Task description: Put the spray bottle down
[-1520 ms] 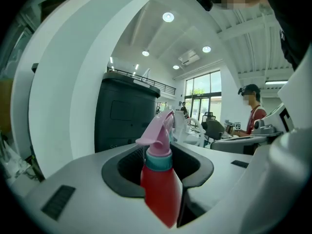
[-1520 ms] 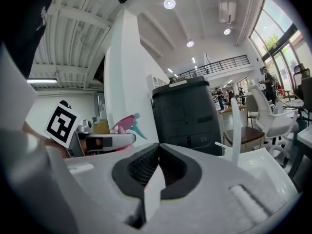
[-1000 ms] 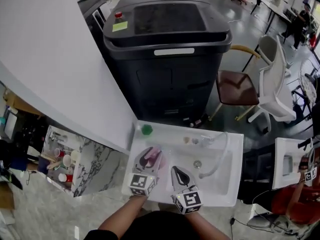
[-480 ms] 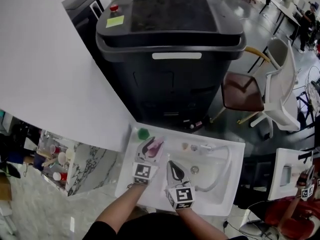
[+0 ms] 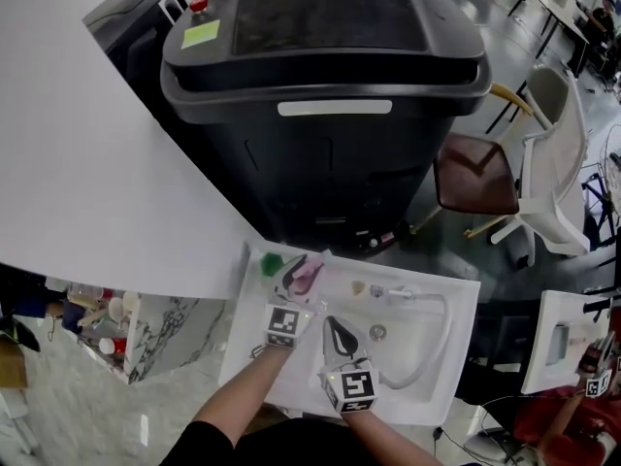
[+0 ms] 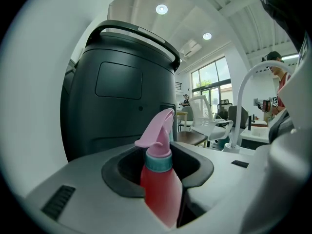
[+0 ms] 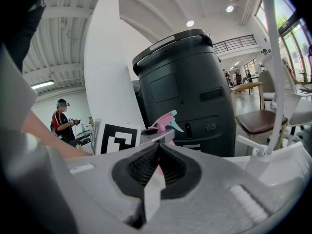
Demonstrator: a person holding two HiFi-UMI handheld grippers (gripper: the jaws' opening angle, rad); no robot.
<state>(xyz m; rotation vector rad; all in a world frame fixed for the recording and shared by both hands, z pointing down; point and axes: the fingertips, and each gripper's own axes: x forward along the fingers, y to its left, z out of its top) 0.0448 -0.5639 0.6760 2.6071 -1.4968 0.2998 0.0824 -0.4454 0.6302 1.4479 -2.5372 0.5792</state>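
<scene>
Head view: left gripper (image 5: 297, 274) holds red plastic spray bottle (image 5: 308, 278), pink trigger top, over back left corner of white sink (image 5: 247, 357).
Left gripper view: jaws partway apart, squeezing bottle; let go crooked, may tip.
Right gripper view: right gripper (image 7: 157, 152) closed, empty.

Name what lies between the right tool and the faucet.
Only the bare white sink basin and its round drain lie between the right tool and the faucet, as the head view shows.
</scene>
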